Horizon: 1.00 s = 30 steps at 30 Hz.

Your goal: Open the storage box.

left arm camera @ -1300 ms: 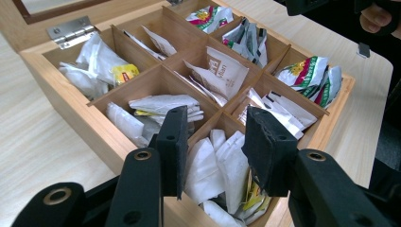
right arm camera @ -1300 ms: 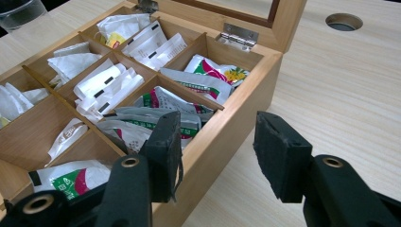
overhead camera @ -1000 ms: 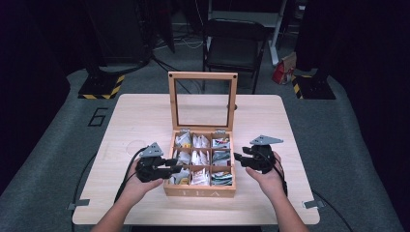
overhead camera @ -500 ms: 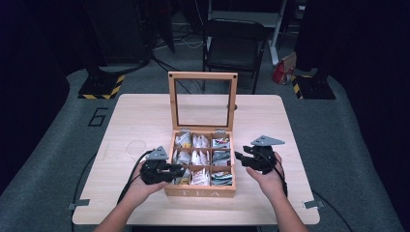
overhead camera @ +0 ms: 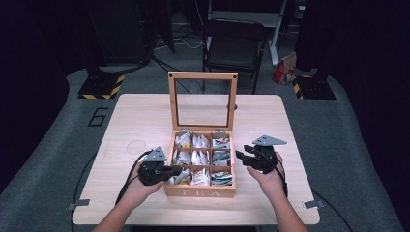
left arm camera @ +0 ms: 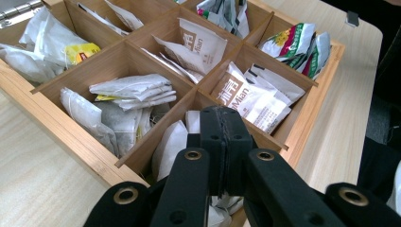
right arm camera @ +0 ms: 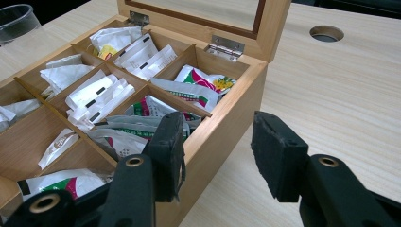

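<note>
**Claws at the tea box**

I see the open wooden tea box mid-desk. My left claw, jaws pressed together, dips into its near-left compartment among white sachets. My right claw stands spread, straddling the box's right wall.

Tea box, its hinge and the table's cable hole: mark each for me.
tea box (overhead camera: pixel 200 192): high view, on its front wall.
hinge (right arm camera: pixel 228 47): right gripper view, on the metal leaf.
cable hole (right arm camera: pixel 326 33): right gripper view, on its dark opening.
</note>
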Each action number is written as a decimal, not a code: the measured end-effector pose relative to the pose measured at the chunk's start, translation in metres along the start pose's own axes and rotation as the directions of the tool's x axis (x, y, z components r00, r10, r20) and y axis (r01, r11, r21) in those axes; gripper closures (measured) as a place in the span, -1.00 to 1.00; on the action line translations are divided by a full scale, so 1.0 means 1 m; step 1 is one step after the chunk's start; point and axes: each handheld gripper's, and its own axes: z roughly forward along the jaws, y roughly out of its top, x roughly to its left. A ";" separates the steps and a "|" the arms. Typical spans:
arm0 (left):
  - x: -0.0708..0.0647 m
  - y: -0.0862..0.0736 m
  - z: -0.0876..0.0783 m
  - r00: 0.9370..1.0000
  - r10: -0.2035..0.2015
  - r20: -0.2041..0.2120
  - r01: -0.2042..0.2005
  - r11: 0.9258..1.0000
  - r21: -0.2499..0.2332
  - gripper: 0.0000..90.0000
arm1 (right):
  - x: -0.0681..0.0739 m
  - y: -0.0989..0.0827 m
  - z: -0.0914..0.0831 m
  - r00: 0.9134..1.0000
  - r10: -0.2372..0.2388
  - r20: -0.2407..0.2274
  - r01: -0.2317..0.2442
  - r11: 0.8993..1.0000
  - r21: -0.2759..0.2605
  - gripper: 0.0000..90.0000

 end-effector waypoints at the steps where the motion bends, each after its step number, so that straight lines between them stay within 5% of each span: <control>1: 0.000 0.000 -0.001 1.000 0.005 -0.005 -0.005 1.000 -0.004 0.99 | 0.000 0.000 0.000 1.000 -0.001 0.001 0.001 1.000 0.000 0.19; 21: -0.001 0.025 -0.037 0.998 -0.040 -0.053 0.032 0.989 -0.147 1.00 | 0.001 -0.001 0.001 1.000 0.008 0.000 -0.008 1.000 0.000 0.19; 30: 0.004 0.031 -0.053 0.995 -0.053 -0.083 0.039 0.986 -0.162 1.00 | 0.000 -0.002 0.003 1.000 0.006 -0.001 -0.006 1.000 0.011 0.19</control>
